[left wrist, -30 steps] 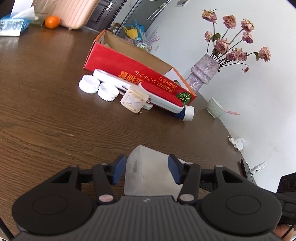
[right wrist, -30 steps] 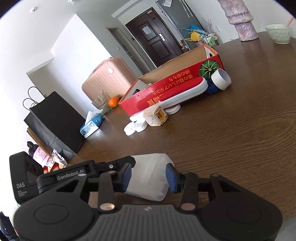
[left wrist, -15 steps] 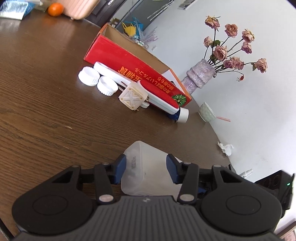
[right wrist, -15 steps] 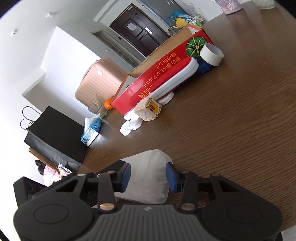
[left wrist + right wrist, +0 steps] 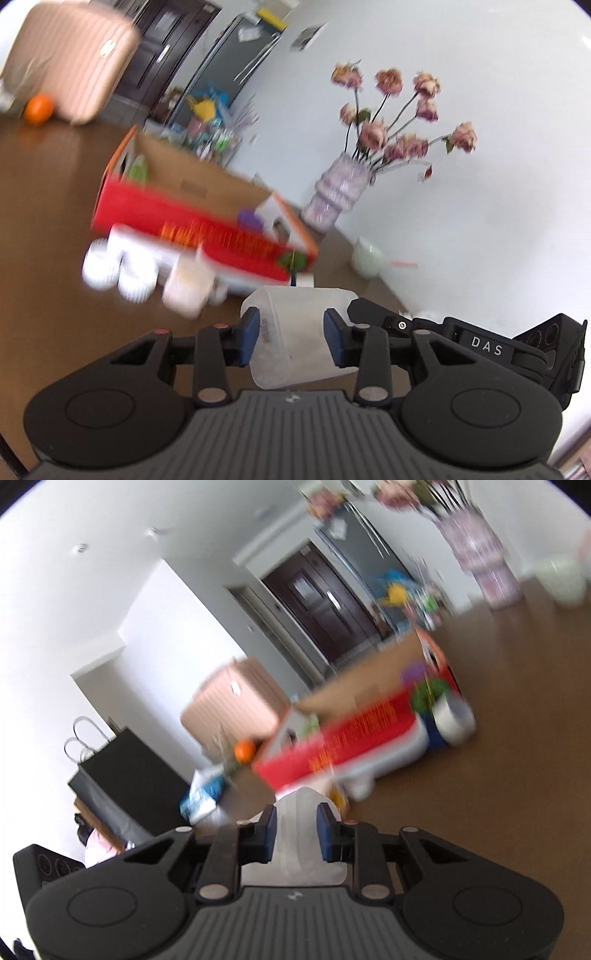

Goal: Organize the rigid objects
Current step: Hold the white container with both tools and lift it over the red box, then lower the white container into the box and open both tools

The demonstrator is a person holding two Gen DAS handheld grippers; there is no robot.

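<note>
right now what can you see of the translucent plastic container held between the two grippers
The translucent plastic container is frosted white, boxy with rounded corners, and looks like thin rigid plastic. A small printed label shows on one side, too blurred to read. No contents show through it. Both grippers pinch it: the left gripper has its blue pads on two opposite walls, and the right gripper clamps a narrower end. It appears raised and tilted, in front of the red cardboard box.

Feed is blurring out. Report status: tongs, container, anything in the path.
Left tongs and right tongs both shut on translucent container. Container off the table, facing red box. White lids and cube beside box front.
</note>
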